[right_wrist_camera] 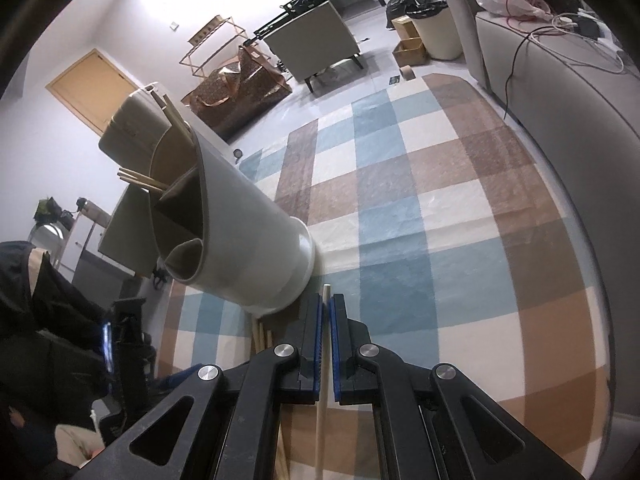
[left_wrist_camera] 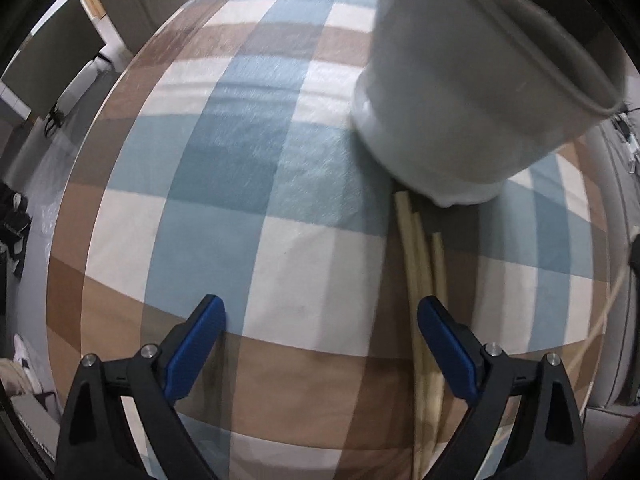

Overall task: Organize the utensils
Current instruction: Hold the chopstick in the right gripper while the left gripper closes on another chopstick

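Note:
A white round utensil holder (right_wrist_camera: 248, 232) with inner dividers stands on the checked tablecloth (right_wrist_camera: 420, 208); several chopsticks (right_wrist_camera: 144, 182) stick out of its top. It fills the upper right of the left wrist view (left_wrist_camera: 460, 92). My right gripper (right_wrist_camera: 326, 300) is shut on one pale chopstick (right_wrist_camera: 326, 292), its tip poking out just beside the holder's base. My left gripper (left_wrist_camera: 320, 312) is open and empty, low over the cloth. Three pale chopsticks (left_wrist_camera: 420, 264) lie on the cloth by its right finger (left_wrist_camera: 448, 344), running toward the holder.
More loose chopsticks (right_wrist_camera: 262, 334) lie left of my right gripper. The round table edge (left_wrist_camera: 80, 168) curves at the left. A grey sofa (right_wrist_camera: 560, 92) with cables stands to the right, and an armchair (right_wrist_camera: 316, 44) and bags stand beyond.

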